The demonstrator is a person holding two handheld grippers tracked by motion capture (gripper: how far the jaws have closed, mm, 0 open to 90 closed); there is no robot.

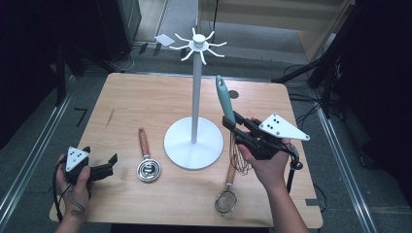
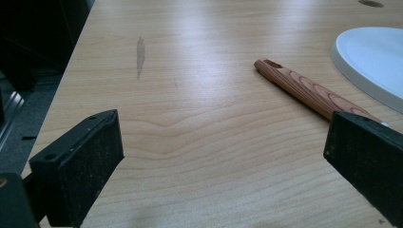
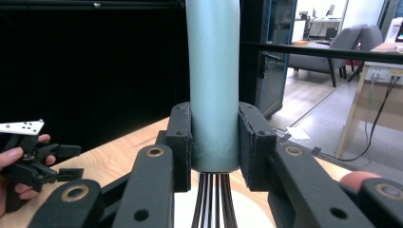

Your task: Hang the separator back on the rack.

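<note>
Right gripper [image 1: 234,127] was clamped on the blue handle of the whisk [image 1: 225,103], lifted above the right side of the table [image 1: 145,92]; the wires hung down below the pads [image 3: 254,142]; the handle pointed up and away, just right of the white stand [image 1: 194,141]; left gripper [image 1: 109,164] sat near the front left corner with its jaws wide apart and nothing between them; a wooden-handled cup [image 1: 147,162] lay beside it; a small sieve [image 1: 227,196] lay near the front edge.
</note>
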